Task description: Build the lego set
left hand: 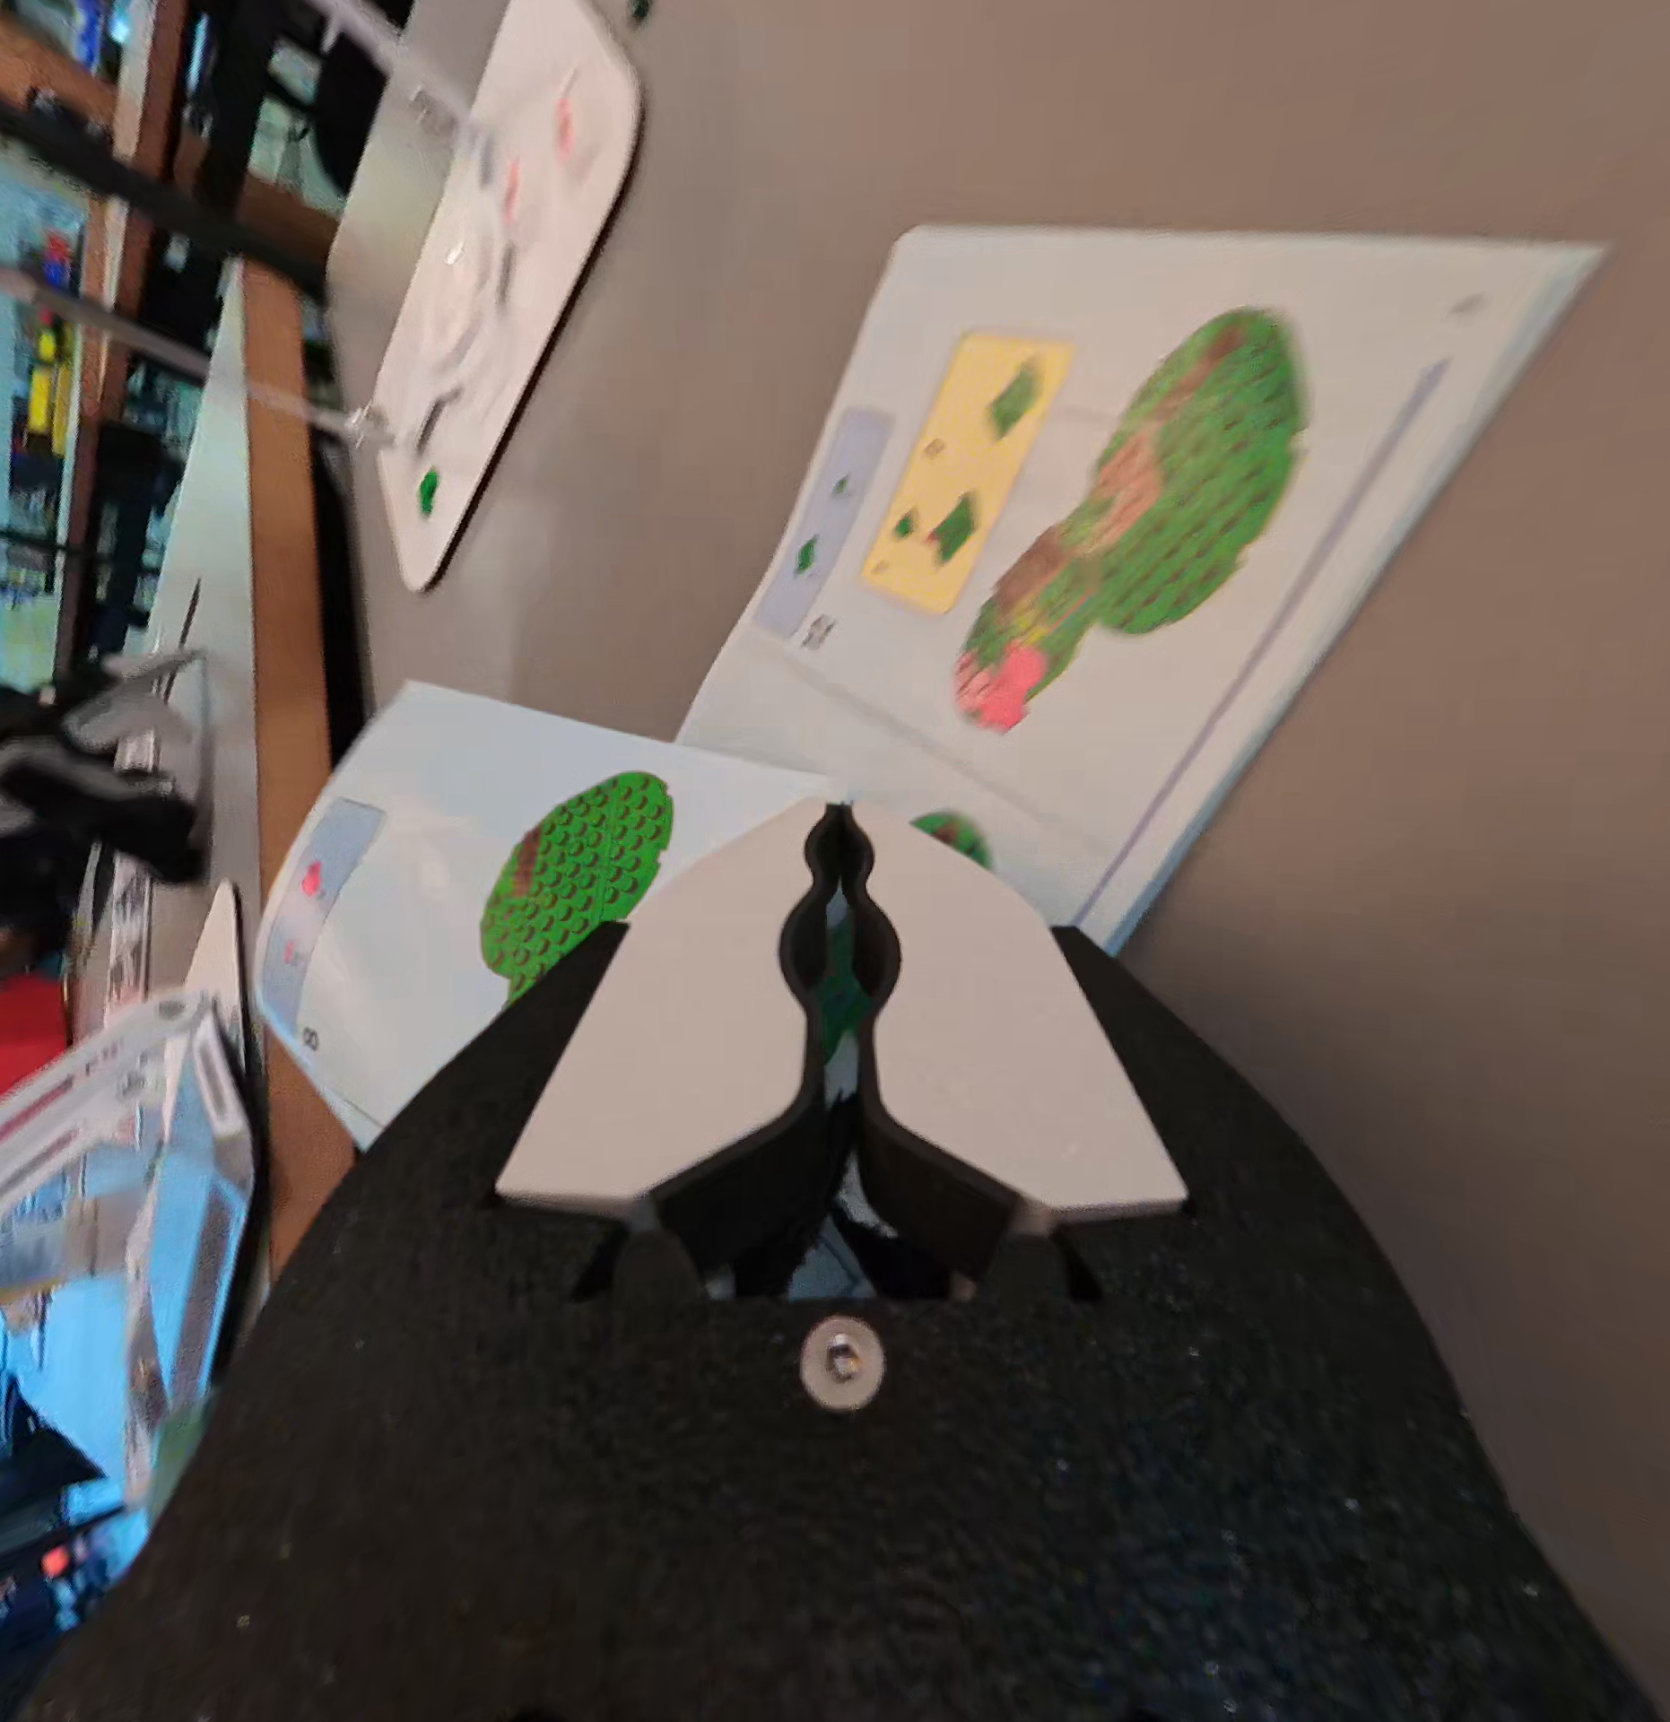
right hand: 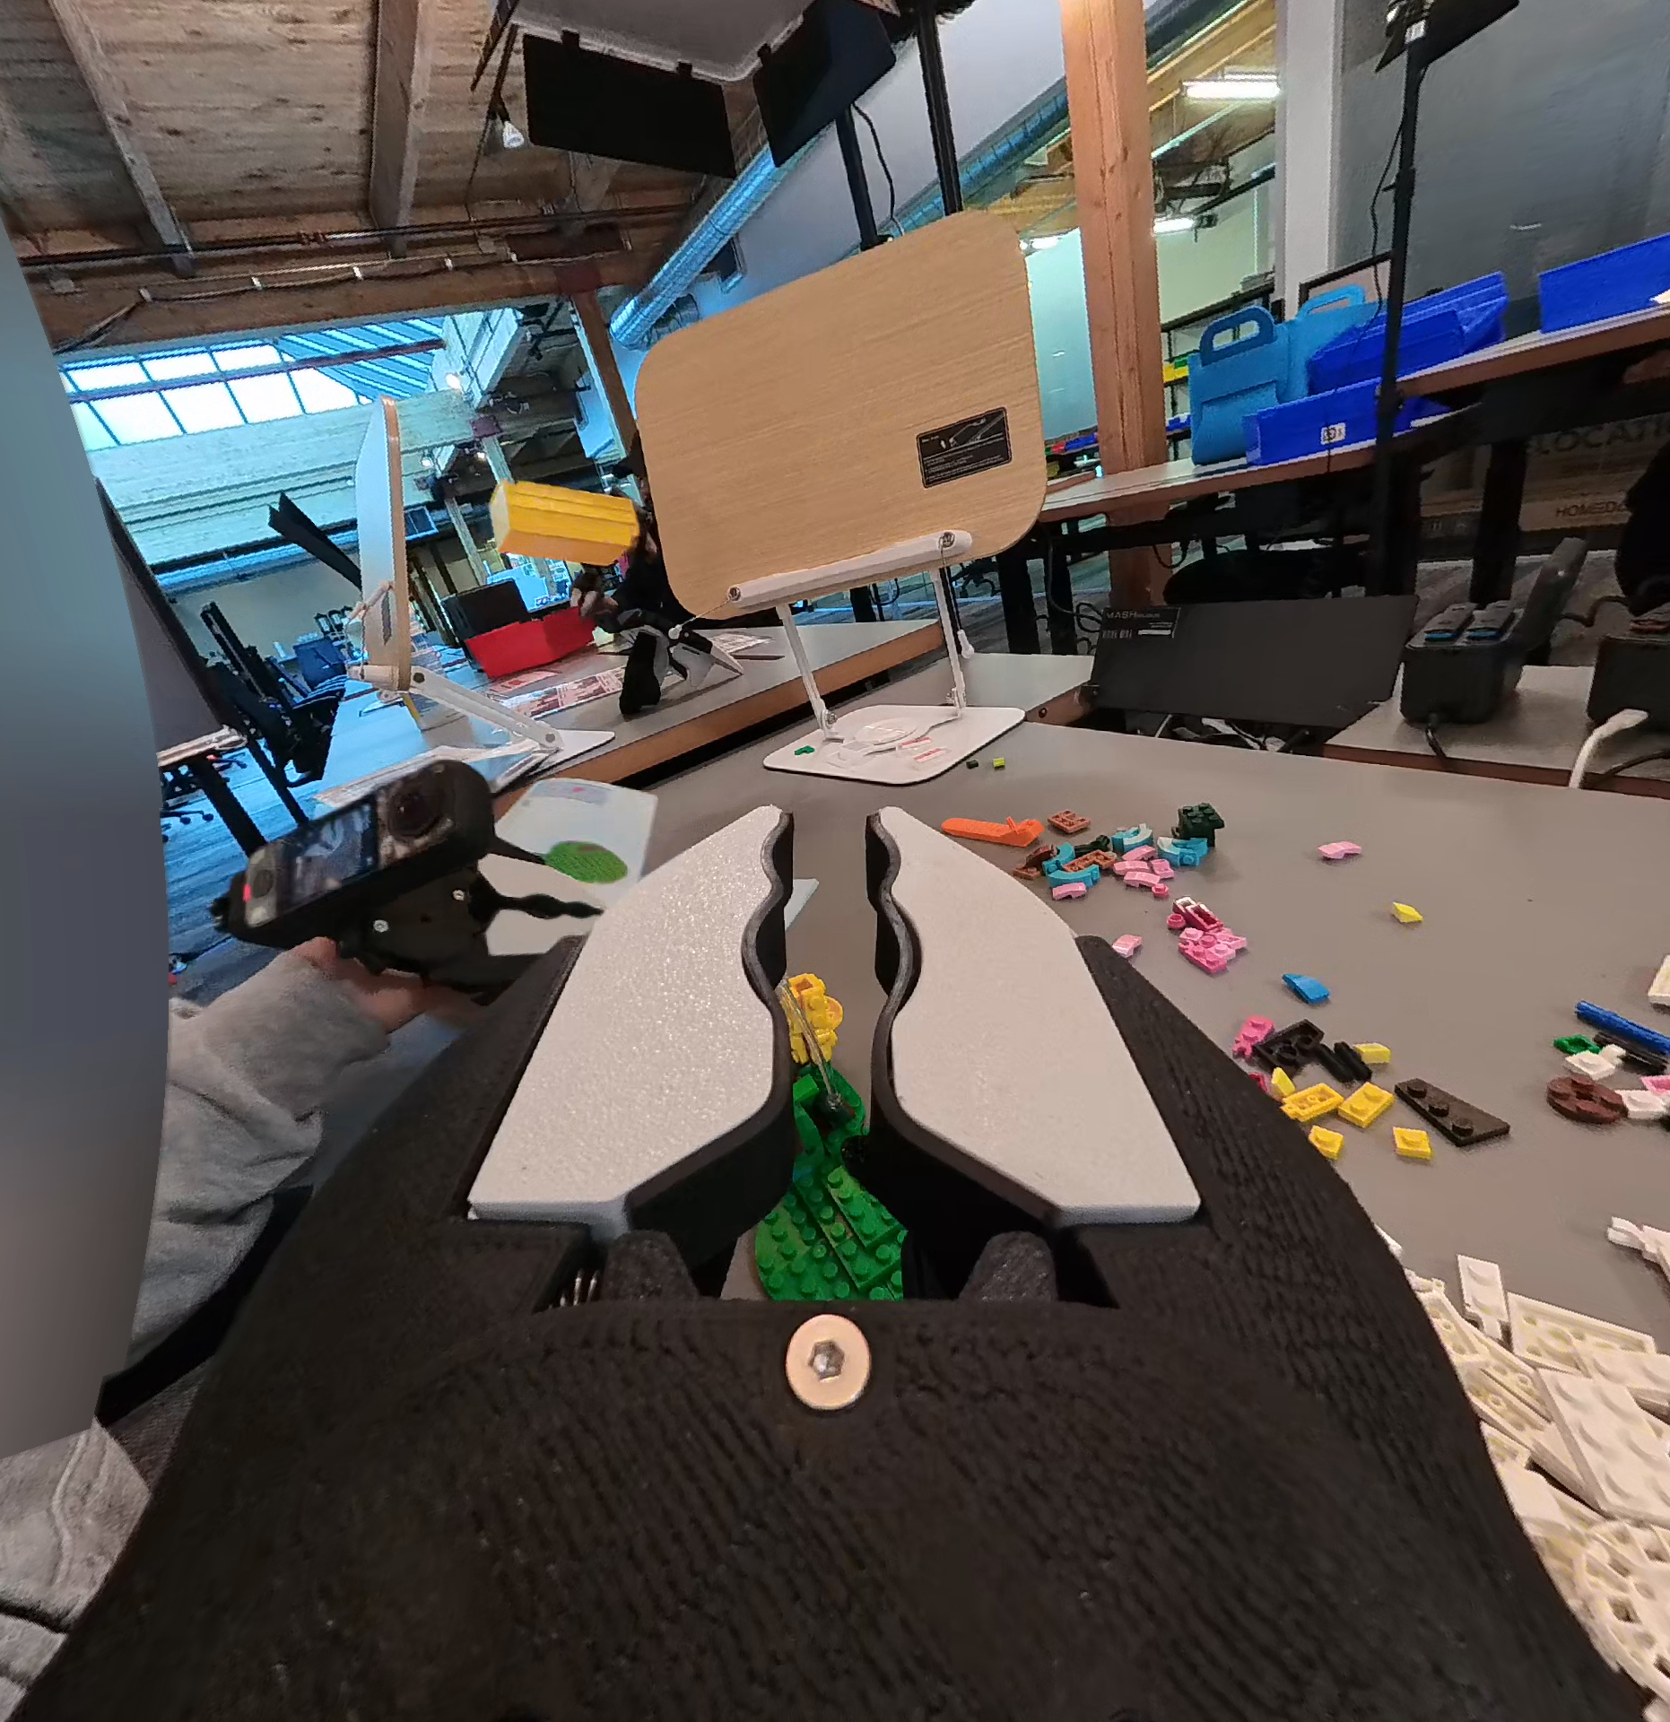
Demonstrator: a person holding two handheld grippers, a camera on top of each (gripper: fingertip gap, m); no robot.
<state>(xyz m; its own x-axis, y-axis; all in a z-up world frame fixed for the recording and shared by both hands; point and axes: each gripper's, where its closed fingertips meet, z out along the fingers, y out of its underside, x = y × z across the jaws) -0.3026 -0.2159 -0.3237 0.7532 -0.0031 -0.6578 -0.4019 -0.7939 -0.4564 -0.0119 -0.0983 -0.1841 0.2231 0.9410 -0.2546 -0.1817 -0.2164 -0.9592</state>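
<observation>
On a grey table (right hand: 1185,941), the left gripper (left hand: 843,813) pinches a lifted page of an open instruction booklet (left hand: 1139,522), while the right gripper (right hand: 829,825) hangs spread above a green brick model (right hand: 827,1221), loose bricks (right hand: 1129,862) scattered to its right.

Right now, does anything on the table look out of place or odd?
The booklet isn't lying flat: one page curls up off the table, pinched at its edge in the shut left tool. Loose bricks lie scattered. The book stand holds nothing.
</observation>
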